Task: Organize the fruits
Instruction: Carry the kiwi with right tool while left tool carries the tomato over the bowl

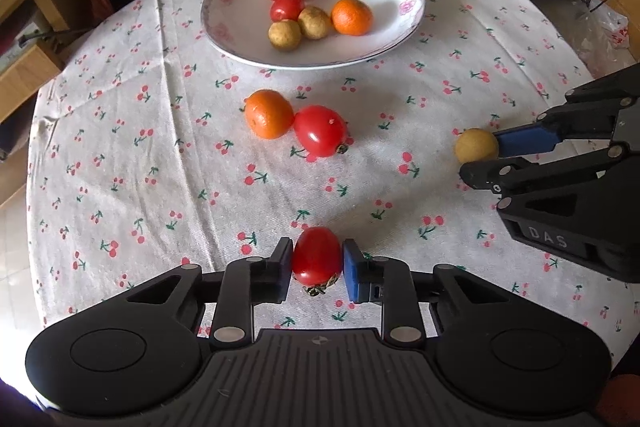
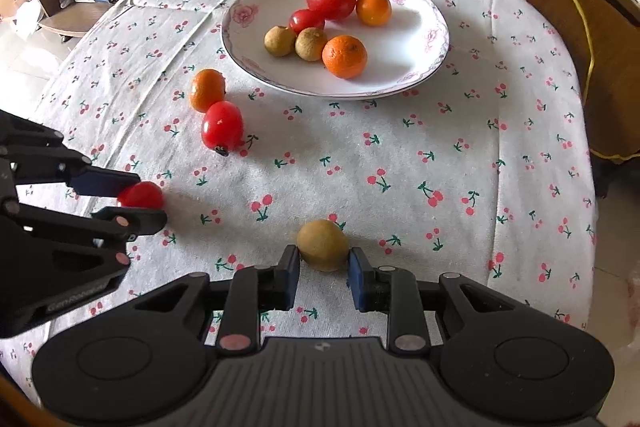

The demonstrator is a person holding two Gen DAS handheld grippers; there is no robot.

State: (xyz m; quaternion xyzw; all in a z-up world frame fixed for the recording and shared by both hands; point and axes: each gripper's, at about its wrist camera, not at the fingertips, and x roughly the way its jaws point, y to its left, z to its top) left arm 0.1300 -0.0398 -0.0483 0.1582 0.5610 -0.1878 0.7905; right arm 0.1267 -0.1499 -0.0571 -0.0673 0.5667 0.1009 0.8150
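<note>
Tomato sits squeezed in my left tool. At 3 o'clock, my right tool is open around a brown longan, barely touching.

Left matte black plastic two-finger gripper: ribbed centre plate, round side housings, silver pivot pins, blue rubber finger pads. Right matte black plastic two-finger gripper: same build, blue pads; embossed "DAS" lettering on its body in the left wrist view.
</note>
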